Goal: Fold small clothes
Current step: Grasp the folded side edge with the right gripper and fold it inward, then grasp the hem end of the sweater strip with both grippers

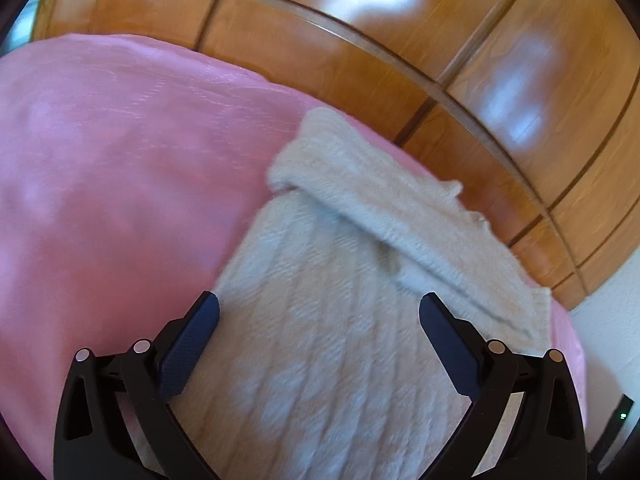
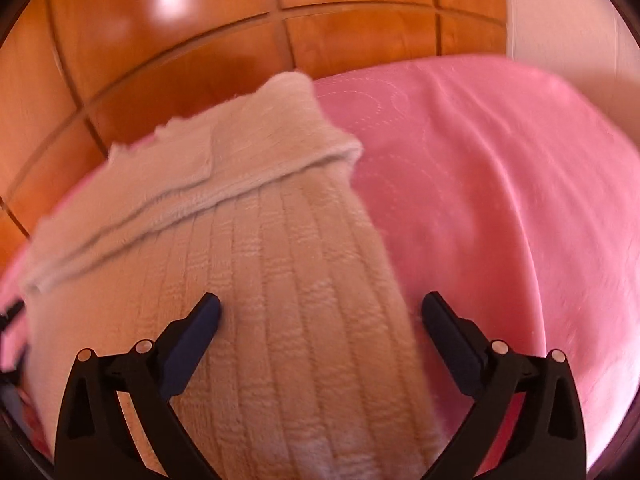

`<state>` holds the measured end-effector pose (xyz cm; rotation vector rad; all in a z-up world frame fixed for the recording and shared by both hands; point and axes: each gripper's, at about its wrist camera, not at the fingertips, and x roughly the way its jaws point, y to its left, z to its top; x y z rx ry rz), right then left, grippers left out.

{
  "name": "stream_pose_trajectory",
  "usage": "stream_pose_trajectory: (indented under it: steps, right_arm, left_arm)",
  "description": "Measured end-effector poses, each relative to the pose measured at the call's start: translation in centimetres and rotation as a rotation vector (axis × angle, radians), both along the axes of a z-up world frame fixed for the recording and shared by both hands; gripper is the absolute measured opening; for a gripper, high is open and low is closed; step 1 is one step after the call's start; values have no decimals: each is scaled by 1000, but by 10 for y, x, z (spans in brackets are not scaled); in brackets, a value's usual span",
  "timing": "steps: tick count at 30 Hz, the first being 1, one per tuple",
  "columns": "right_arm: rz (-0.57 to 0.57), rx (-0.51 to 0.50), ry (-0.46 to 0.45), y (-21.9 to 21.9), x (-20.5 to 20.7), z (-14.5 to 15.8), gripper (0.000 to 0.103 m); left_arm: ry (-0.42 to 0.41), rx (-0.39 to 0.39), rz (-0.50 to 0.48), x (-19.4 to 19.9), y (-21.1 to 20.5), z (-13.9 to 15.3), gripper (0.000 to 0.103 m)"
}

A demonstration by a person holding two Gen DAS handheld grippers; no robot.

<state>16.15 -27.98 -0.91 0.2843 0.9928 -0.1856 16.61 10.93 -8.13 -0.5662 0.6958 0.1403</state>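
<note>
Here a ribbed cream knit garment [image 2: 280, 300], top folded over, lay on a smooth pink bedspread [image 2: 500, 200]; both grippers' jaws stood wide, empty.

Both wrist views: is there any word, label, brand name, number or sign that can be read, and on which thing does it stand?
None: no readable text in either view.
Beige knitted garment: no tag or print visible.
Pink bedspread: only stitched curved lines, no letters.
Wooden wardrobe: plain panels.
Small dark device at the edge: one green light, too small to read.

black gripper [image 1: 319, 304], navy fingers [image 1: 188, 354], silver pins
</note>
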Motion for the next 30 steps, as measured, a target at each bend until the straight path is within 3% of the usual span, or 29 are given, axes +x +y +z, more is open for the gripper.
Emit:
stream_pose_trajectory:
  steps: [6,12,15,16,17,19,21,24,30]
  right_arm:
    - [68,72,-32,-5,-24,8,101]
    - [180,196,-66,-18,-58,18,101]
    - [224,289,-77,-31,-75,24,100]
    - [229,324,-82,-35,-81,25,96]
    - [228,381,-88,-42,-89,27,91]
    - [212,463,-86,-55,-103,27,65]
    - [192,549,-75,-67,-114,24,55]
    - [185,701,-80,-79,-130,17,52]
    - [230,864,-53,-73,-144,7,52]
  left_arm:
    - [22,-28,-73,-38,9,1,99]
    - [51,139,-248,-74,-3,8,99]
    - [70,155,-289,-84,2,8,99]
    - [71,147,-298,-90,7,8,98]
    - [71,143,-306,-95,10,8,89]
    - [81,171,-323,-106,14,7,73]
    - [79,186,-362,-116,17,6,65]
    - [61,120,-425,-129,21,7,54]
    - [74,-127,-533,-147,27,-2,41]
